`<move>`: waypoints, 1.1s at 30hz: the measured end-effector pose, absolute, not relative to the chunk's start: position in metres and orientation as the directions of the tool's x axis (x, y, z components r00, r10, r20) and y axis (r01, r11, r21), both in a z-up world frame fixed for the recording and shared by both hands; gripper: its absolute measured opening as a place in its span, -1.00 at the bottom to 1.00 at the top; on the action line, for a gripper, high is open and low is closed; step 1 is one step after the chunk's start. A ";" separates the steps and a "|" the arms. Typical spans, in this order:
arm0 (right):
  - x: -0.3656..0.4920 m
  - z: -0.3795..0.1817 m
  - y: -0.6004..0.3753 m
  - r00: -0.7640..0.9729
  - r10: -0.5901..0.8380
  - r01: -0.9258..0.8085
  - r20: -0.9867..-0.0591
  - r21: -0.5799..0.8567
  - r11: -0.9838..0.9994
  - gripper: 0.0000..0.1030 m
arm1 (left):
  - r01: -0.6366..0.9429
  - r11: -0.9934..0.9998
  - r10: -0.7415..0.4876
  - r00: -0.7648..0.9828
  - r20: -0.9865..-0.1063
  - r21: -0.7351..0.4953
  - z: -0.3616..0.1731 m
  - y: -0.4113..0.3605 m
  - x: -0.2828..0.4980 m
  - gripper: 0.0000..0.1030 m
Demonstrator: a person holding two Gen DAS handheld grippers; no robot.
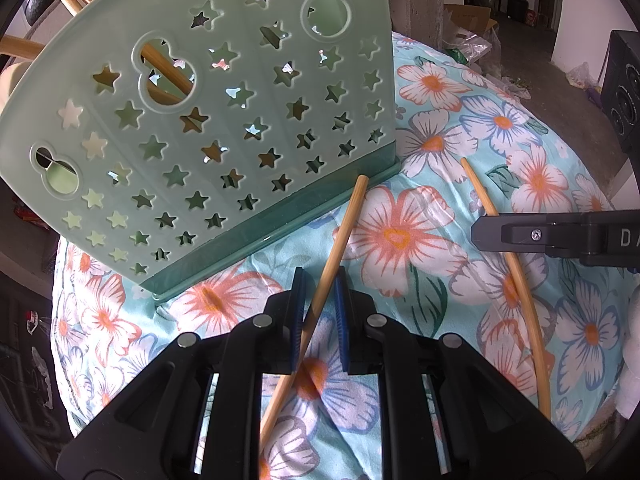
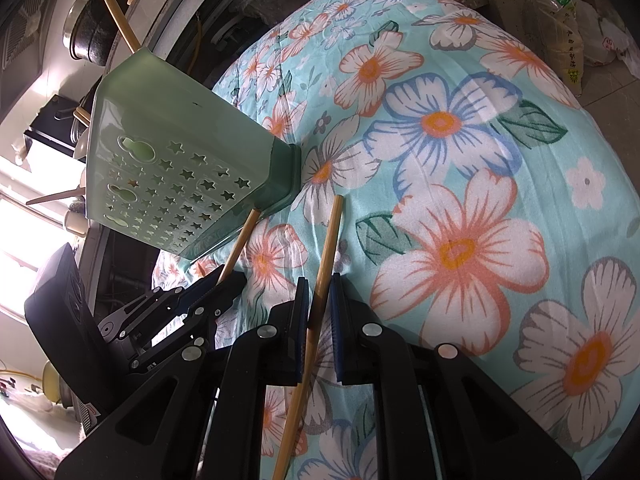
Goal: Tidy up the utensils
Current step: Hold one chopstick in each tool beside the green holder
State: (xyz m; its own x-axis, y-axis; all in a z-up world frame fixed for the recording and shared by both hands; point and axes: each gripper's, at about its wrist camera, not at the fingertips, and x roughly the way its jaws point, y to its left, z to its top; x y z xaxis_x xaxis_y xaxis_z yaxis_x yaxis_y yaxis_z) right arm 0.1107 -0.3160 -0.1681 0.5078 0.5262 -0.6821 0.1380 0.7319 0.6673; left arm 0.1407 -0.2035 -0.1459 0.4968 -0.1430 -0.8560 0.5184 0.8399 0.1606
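Observation:
A pale green utensil holder (image 1: 224,120) with star cut-outs stands on the floral cloth (image 1: 440,92); bamboo chopsticks (image 1: 166,68) show through its holes and stick out of its top. My left gripper (image 1: 318,278) is shut on one bamboo chopstick (image 1: 344,224), whose tip points at the holder's base. My right gripper (image 1: 480,234) comes in from the right. In the right wrist view, my right gripper (image 2: 319,280) is shut on a second chopstick (image 2: 330,236). To its left, the left gripper (image 2: 226,278) grips its chopstick (image 2: 244,236) beside the holder (image 2: 180,128).
A black speaker box (image 1: 624,92) and a cardboard box (image 1: 468,16) stand on the floor beyond the cloth. A dark metal pot (image 2: 88,20) sits behind the holder, and plastic bags (image 2: 572,36) lie at the far right. The cloth drops away at its edges.

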 end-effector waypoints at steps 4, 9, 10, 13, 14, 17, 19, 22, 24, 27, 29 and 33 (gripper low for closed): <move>0.111 -0.168 -0.316 0.508 0.527 0.138 -0.682 0.668 0.731 -0.80 | 0.518 0.840 -0.142 0.497 -0.856 0.161 -0.146 -0.204 0.141 -0.77; 0.110 -0.168 -0.316 0.508 0.527 0.138 -0.681 0.668 0.731 -0.80 | 0.518 0.840 -0.142 0.498 -0.856 0.163 -0.146 -0.204 0.141 -0.77; 0.110 -0.168 -0.316 0.508 0.527 0.138 -0.681 0.668 0.731 -0.80 | 0.518 0.840 -0.142 0.498 -0.855 0.163 -0.146 -0.204 0.141 -0.77; 0.110 -0.168 -0.316 0.508 0.527 0.138 -0.681 0.668 0.731 -0.80 | 0.517 0.840 -0.141 0.499 -0.855 0.164 -0.147 -0.204 0.141 -0.77; 0.110 -0.168 -0.316 0.508 0.527 0.137 -0.681 0.668 0.731 -0.80 | 0.517 0.840 -0.141 0.499 -0.855 0.163 -0.146 -0.203 0.140 -0.77; 0.110 -0.168 -0.316 0.508 0.529 0.138 -0.680 0.670 0.729 -0.80 | 0.517 0.840 -0.140 0.499 -0.855 0.164 -0.146 -0.203 0.140 -0.77; 0.110 -0.168 -0.316 0.508 0.528 0.137 -0.680 0.670 0.730 -0.80 | 0.516 0.840 -0.140 0.499 -0.855 0.164 -0.146 -0.204 0.141 -0.77; 0.110 -0.168 -0.316 0.508 0.529 0.137 -0.680 0.670 0.730 -0.80 | 0.516 0.840 -0.140 0.500 -0.855 0.164 -0.146 -0.204 0.141 -0.77; 0.110 -0.168 -0.317 0.508 0.529 0.137 -0.680 0.670 0.729 -0.80 | 0.516 0.841 -0.139 0.500 -0.855 0.165 -0.145 -0.203 0.140 -0.77; 0.110 -0.168 -0.317 0.508 0.530 0.137 -0.679 0.671 0.729 -0.80 | 0.516 0.841 -0.139 0.500 -0.855 0.165 -0.146 -0.204 0.140 -0.77; 0.110 -0.168 -0.317 0.508 0.530 0.138 -0.679 0.671 0.728 -0.80 | 0.515 0.841 -0.138 0.501 -0.855 0.166 -0.146 -0.204 0.140 -0.77; 0.110 -0.168 -0.317 0.508 0.531 0.137 -0.678 0.672 0.728 -0.80 | 0.515 0.841 -0.138 0.501 -0.855 0.166 -0.145 -0.204 0.140 -0.77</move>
